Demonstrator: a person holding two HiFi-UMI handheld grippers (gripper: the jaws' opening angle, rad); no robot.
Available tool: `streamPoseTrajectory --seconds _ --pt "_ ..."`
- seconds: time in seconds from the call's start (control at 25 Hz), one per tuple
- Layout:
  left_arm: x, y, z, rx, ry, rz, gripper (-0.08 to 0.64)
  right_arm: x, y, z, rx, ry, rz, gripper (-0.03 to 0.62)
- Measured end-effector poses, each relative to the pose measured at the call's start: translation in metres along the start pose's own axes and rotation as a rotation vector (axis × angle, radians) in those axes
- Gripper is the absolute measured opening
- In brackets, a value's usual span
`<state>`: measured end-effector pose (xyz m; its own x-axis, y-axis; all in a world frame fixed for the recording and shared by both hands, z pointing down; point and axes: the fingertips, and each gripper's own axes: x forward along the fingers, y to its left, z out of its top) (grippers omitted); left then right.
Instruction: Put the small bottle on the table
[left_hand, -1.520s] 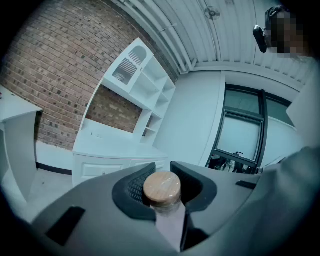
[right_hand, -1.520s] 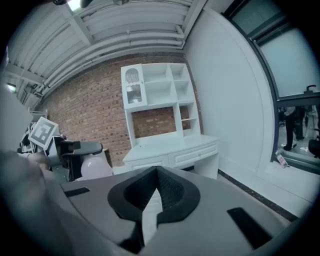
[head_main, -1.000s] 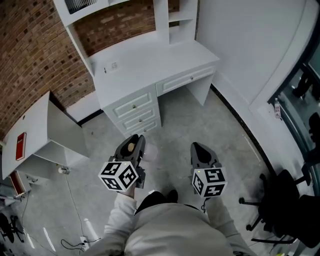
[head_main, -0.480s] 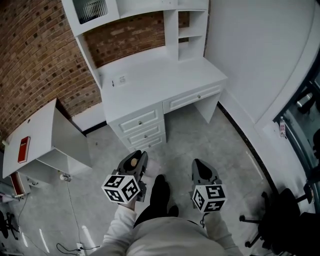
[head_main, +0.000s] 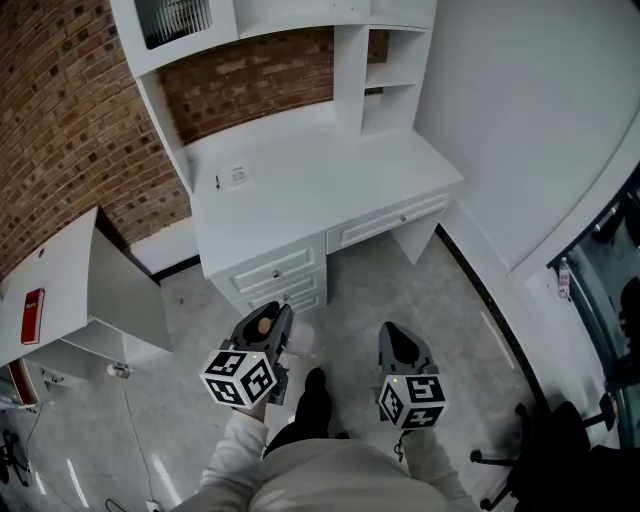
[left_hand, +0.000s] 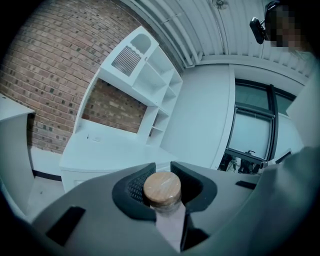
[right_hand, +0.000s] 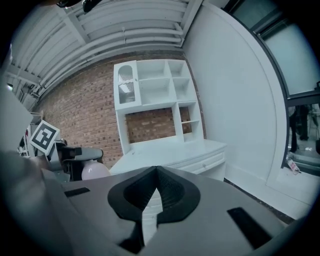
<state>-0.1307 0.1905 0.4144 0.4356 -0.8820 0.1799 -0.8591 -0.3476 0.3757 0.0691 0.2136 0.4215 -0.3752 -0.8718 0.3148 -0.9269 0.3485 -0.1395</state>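
**Corked bottle in grip**

Left gripper's (head_main: 265, 312) ribbed dark pads (left_hand: 133, 188) clamp the small bottle (left_hand: 162, 190), clear with a round wooden stopper, short of the smooth white table's (head_main: 300, 190) front edge. Right gripper's (right_hand: 157, 192) jaws meet, empty.

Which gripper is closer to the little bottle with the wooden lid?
Left. The left gripper has the small bottle clamped between its jaws. The right gripper is off to the bottle's right, shut and empty, not touching it.
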Motion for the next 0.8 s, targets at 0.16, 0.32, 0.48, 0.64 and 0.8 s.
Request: streamPoseTrajectory --seconds 0.16,0.32,0.48,0.64,0.8 --pt "0.037 0.03 0.017 -0.006 0.007 -0.003 0.104 0.048 -0.001 0.018 -0.003 0.004 0.001 0.028" --pt "0.072 0.057 0.031 -0.007 0.015 -0.011 0.104 0.091 -0.005 0.034 -0.002 0.001 -0.01 0.028" --pt "0.102 0.08 0.048 -0.003 0.018 -0.021 0.104 0.126 -0.009 0.048 0.0 0.009 -0.029 0.028" --pt "0.128 0.1 0.063 0.002 0.019 -0.032 0.104 0.155 -0.013 0.061 0.003 0.003 -0.051 0.028" --pt "0.147 0.112 0.071 0.003 0.02 -0.043 0.104 0.174 -0.016 0.07 0.0 -0.003 -0.063 0.028"
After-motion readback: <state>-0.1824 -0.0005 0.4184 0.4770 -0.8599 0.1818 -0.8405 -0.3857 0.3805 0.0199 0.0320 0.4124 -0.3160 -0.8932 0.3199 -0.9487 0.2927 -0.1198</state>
